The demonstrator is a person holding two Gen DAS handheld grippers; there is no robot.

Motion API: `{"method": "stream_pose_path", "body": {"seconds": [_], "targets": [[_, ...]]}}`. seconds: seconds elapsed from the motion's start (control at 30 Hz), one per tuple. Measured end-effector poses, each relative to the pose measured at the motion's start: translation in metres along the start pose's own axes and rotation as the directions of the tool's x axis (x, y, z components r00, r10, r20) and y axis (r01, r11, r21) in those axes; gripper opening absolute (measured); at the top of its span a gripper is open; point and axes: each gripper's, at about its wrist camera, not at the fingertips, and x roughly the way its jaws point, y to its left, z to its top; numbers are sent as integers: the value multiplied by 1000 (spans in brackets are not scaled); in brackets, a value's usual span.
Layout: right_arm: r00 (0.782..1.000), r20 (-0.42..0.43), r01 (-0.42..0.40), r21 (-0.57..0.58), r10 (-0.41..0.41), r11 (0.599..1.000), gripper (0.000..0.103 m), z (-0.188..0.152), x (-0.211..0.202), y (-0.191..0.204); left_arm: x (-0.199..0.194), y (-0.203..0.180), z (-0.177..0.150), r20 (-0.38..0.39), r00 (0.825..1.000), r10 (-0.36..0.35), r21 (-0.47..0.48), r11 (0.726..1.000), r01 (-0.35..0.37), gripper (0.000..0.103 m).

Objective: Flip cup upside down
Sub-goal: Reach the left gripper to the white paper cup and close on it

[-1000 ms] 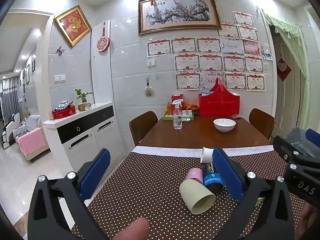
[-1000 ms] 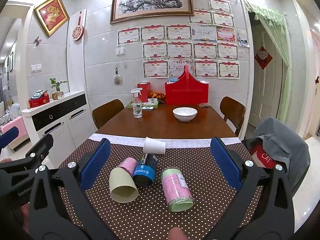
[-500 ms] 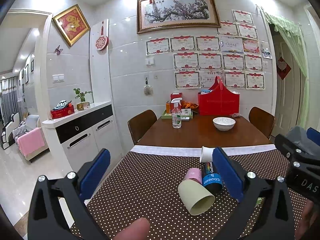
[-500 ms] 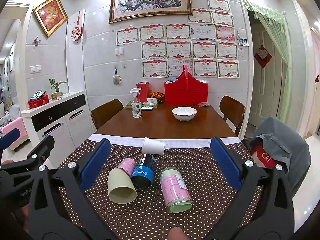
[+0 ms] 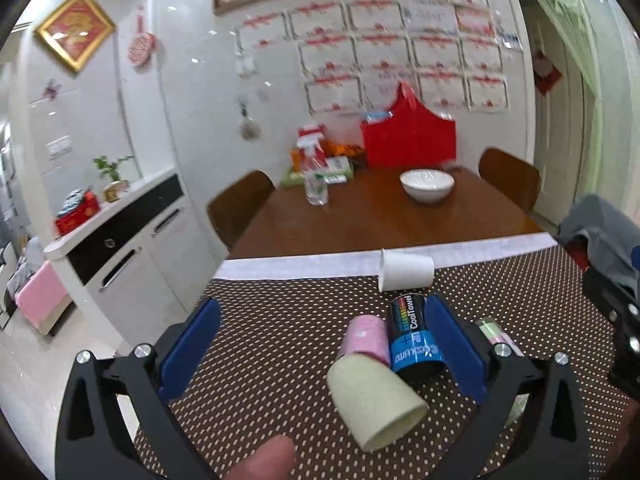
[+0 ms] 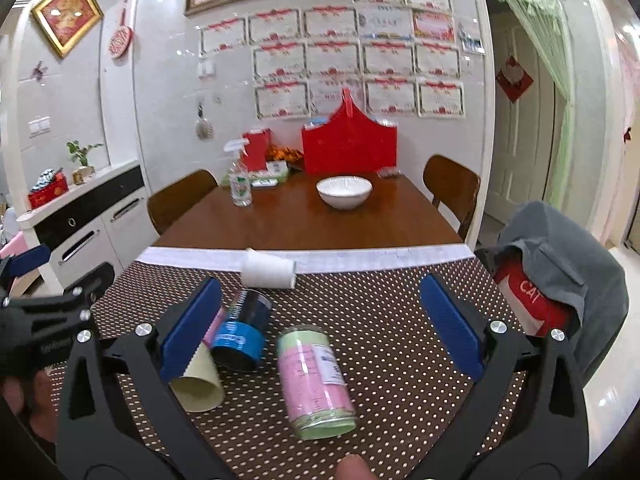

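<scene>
I hold one hand-held gripper in each hand above the near end of the table (image 5: 360, 220), which is covered here with a brown dotted cloth (image 5: 280, 340). My left hand-held gripper (image 5: 322, 346) has its two blue pads wide apart and holds nothing. My right hand-held gripper (image 6: 320, 322) is also spread wide, and nothing is between its pads except the things lying on the cloth below.

The pale yellow-green cup (image 5: 374, 404) lies on its side on the cloth, with its open mouth toward me and a little to the right. In the left wrist view it is between the pads of my left hand-held gripper, nearer to the right pad, and I cannot tell if it touches any pad. Just behind it lies a pink cup (image 5: 368, 338), which seems to go a little into or against its bottom. Beside these on the right lies a black and blue CoolTowel can (image 5: 414, 342), also on its side. More to the right lies a pink and green canister (image 6: 316, 380). Farther away, at the white edge of the cloth, a white paper cup (image 5: 406, 270) lies on its side.

On the far bare wood stand a white bowl (image 6: 344, 192), a spray bottle (image 6: 239, 180) and a red basket (image 6: 349, 144).
</scene>
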Motion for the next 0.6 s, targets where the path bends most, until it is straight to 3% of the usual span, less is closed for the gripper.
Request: {"method": "stream_pose_path", "body": {"seconds": [0.2,0.33,0.47,0.6], "targets": [[998,-60,-10,1,10,1000,97,-3,44,-9,81,-23,27,-98,994,-56,138,988,70,100],[994,-103,-28,-13,27,1000,97,-3,74,-9,139,-38,41,-194,974,-114,219,963,156,100],[987,-153,-50,-24,46,998,97,1,104,-11,193,-57,51,-269,954,-136,344,911,227,100],[980,-188,-65,-27,59,998,97,5,127,-17,240,-81,56,-334,927,-171,481,815,324,100]]}}
